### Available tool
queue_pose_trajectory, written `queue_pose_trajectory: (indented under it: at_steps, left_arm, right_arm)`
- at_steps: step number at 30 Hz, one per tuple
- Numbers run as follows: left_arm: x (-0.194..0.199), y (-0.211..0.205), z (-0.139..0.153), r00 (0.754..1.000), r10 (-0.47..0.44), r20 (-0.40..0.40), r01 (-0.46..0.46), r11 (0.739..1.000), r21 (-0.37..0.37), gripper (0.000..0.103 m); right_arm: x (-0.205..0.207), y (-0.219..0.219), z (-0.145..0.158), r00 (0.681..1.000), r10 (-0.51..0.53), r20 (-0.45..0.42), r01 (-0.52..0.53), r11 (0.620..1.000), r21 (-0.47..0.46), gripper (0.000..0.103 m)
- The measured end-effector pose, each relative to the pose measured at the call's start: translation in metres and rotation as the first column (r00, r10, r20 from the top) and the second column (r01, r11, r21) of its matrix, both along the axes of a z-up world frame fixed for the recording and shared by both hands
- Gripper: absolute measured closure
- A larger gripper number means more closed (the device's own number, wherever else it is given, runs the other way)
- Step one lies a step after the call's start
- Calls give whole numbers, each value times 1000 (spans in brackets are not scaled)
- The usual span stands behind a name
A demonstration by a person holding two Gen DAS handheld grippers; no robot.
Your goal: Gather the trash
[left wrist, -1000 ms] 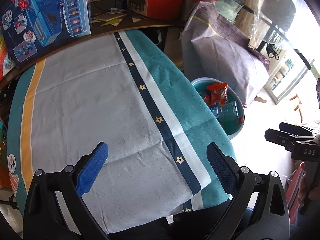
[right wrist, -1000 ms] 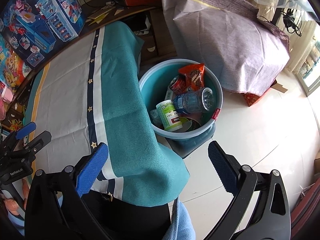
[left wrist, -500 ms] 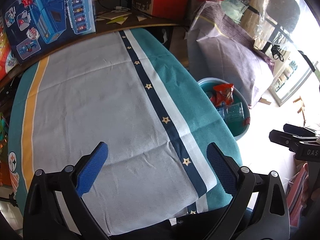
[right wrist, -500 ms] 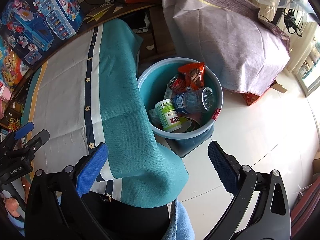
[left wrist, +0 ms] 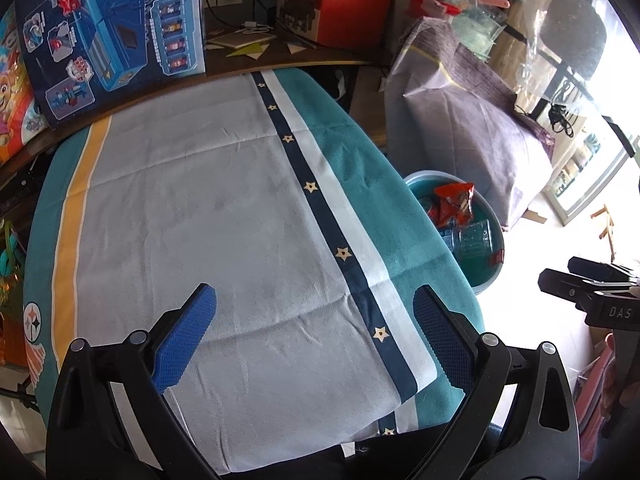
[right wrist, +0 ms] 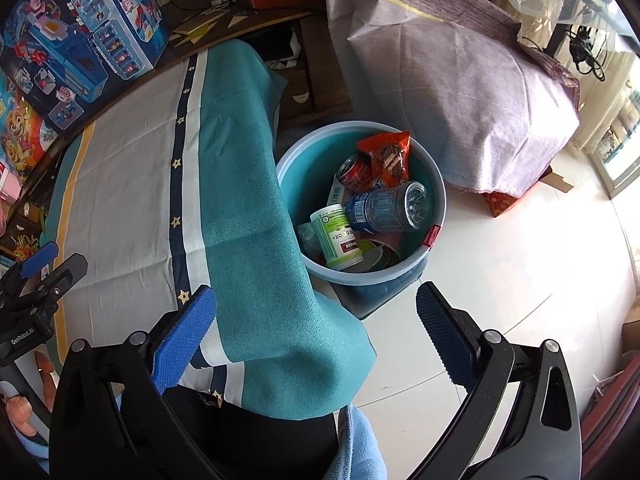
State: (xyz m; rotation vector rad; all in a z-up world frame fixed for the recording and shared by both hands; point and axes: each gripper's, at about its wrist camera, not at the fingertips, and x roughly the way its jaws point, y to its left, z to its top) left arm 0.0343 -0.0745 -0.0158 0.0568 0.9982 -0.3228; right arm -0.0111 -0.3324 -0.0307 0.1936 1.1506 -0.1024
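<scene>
Several items in bin: the round light-blue plastic bin [right wrist: 360, 276] on the pale floor held a red crinkled snack packet [right wrist: 386, 156], a red drinks can [right wrist: 352, 172], a clear ribbed plastic bottle with a blue label [right wrist: 384, 208], a white tub with a green label [right wrist: 336, 236] and some paper or card scraps beneath them.
Bin position: it stood on the floor just beside the table's right edge, partly under the hanging teal corner of the cloth.
Table top: the striped cloth in pale grey, teal, navy with stars and yellow [left wrist: 224, 220] lay bare in both views; no loose trash showed on it.
Left gripper [left wrist: 314, 336]: spread wide with nothing between its blue pads, hovering over the near part of the cloth.
Right gripper [right wrist: 316, 330]: likewise spread apart and carrying nothing, hovering above the cloth's hanging corner and the floor near the bin.
Background: a blue toy box with cartoon figures [left wrist: 116, 36] stood at the table's far edge and a bulky shape under a lilac cloth cover [right wrist: 460, 100] sat behind the bin; neither read as trash.
Done, by judgement: the collecting looked complete or nearly so.
Left, by judgement: at most a check of places the cameras did not show.
</scene>
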Motion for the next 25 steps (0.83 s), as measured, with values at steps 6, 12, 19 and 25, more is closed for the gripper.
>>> queue_pose_trajectory:
  at_steps: [6, 12, 19, 25]
  left_arm:
    - [-1, 1, 6, 1000, 4, 16, -4, 1000, -1, 4]
    - [0, 1, 6, 1000, 5, 23, -5, 1000, 6, 4]
    - [1, -1, 5, 1000, 8, 27, -9, 1000, 21, 4]
    - [4, -1, -2, 1000, 16, 15, -17, 999, 35, 4]
  right_arm:
    - [2, 2, 0, 1000, 1, 2, -1, 1000, -9, 7]
    - [3, 2, -1, 1000, 2, -2, -2, 1000, -11, 7]
    - [4, 2, -2, 1000, 0, -2, 0, 1000, -10, 7]
    - [6, 2, -6, 1000, -5, -5, 5, 1000, -6, 7]
